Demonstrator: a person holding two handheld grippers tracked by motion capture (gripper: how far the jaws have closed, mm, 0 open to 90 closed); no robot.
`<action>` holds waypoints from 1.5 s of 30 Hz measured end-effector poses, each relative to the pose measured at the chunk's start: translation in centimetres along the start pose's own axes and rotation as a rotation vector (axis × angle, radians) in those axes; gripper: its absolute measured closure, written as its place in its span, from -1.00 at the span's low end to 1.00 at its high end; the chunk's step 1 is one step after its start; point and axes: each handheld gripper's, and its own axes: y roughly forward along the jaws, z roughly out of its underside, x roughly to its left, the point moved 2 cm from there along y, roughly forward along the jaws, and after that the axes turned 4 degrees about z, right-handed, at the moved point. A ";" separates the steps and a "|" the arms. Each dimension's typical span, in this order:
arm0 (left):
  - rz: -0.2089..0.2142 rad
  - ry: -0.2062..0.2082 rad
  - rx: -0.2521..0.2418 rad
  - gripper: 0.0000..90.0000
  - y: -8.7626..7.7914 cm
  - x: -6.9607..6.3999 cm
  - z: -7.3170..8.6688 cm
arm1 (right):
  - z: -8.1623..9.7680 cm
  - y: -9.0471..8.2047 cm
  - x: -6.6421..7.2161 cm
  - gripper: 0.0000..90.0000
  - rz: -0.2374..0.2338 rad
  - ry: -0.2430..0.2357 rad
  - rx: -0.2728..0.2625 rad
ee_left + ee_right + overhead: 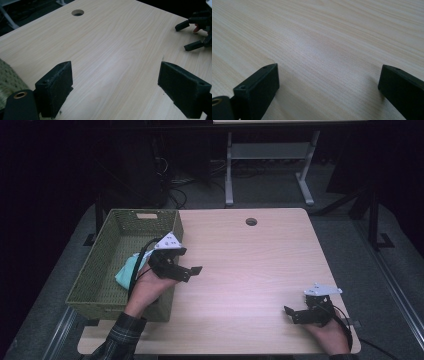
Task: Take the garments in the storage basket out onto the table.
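Observation:
A green woven basket (pixel 105 265) stands on the left part of the light wooden table (pixel 250 270). A pale teal cloth (pixel 128 270) lies inside it, partly hidden by the left hand. My left gripper (pixel 192 272) hovers just right of the basket's right wall, open and holding nothing. In the left gripper view the left gripper (pixel 115 67) has its jaws wide apart over bare wood, with the basket's edge (pixel 7 77) at the lower left. My right gripper (pixel 291 315) rests near the front right of the table, open. The right gripper (pixel 329 67) has plain tabletop between its jaws.
A round cable hole (pixel 251 221) sits at the table's far middle and is also in the left gripper view as a cable hole (pixel 77 12). The other gripper (pixel 186 36) appears far off at the upper right. A white desk frame (pixel 270 165) stands on the floor behind.

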 end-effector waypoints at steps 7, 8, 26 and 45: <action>-0.019 -0.017 0.007 -0.74 -1.2 1.1 0.4 | 0.0 0.0 0.0 -0.94 0.000 0.000 0.000; -0.020 -0.016 0.010 -0.74 -1.4 1.2 0.5 | 0.0 0.0 0.0 -0.94 0.000 0.000 0.000; -0.112 -0.077 -0.010 -0.73 -5.9 4.8 2.1 | 0.0 0.0 0.0 -0.94 0.000 0.000 0.000; -0.158 -0.108 0.050 -0.73 -8.1 7.7 4.6 | 0.0 0.0 0.0 -0.94 0.000 0.000 0.000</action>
